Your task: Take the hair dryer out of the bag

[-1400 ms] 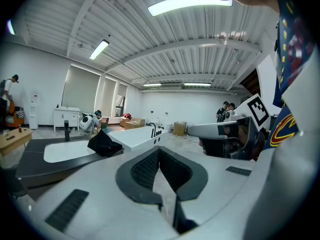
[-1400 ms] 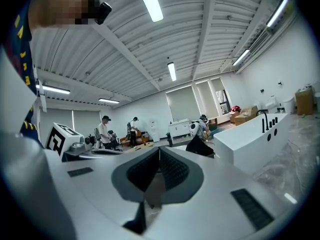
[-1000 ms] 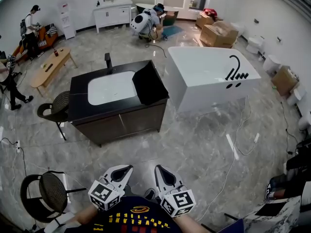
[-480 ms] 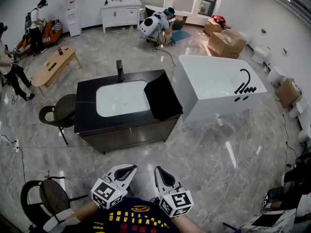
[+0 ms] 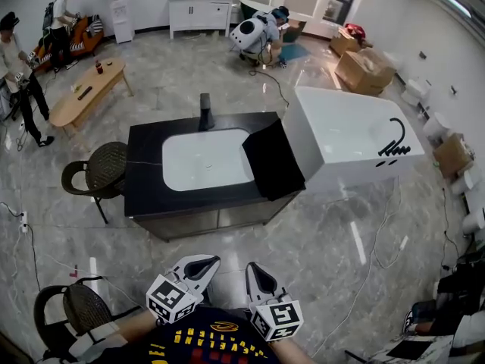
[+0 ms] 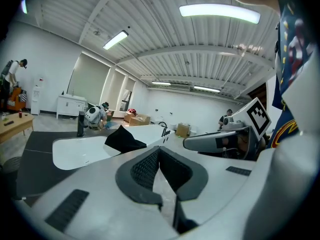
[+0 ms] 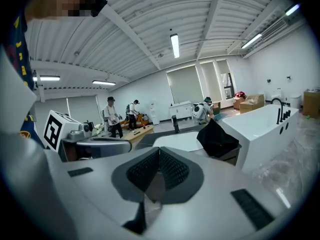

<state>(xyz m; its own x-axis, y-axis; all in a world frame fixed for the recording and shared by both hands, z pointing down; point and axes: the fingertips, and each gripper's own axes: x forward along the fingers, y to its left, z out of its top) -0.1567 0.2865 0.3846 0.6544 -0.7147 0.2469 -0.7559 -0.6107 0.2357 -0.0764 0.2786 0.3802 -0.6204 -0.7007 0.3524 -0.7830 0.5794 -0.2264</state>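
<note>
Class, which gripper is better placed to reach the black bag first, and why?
Probably the right gripper: the black bag lies at the right end of the counter, ahead of it rather than of the left gripper. Both are shut, empty and far off.

Left gripper (image 6: pixel 159 153): jaws closed together with nothing between them, pointed toward a dark table (image 6: pixel 35 140) carrying a white sink (image 6: pixel 80 151), an upright black tap (image 6: pixel 80 124) behind it and a black bag (image 6: pixel 125 140) at the sink's right end. Right gripper (image 6: pixel 192 142) with its marker cube (image 6: pixel 257 117) alongside at right; white bathtub (image 6: pixel 147 130) beyond the bag. Background: cardboard boxes (image 6: pixel 139 119), white cabinet (image 6: pixel 70 105), one crouching person (image 6: pixel 94 115), ceiling lights (image 6: pixel 220 13).
</note>
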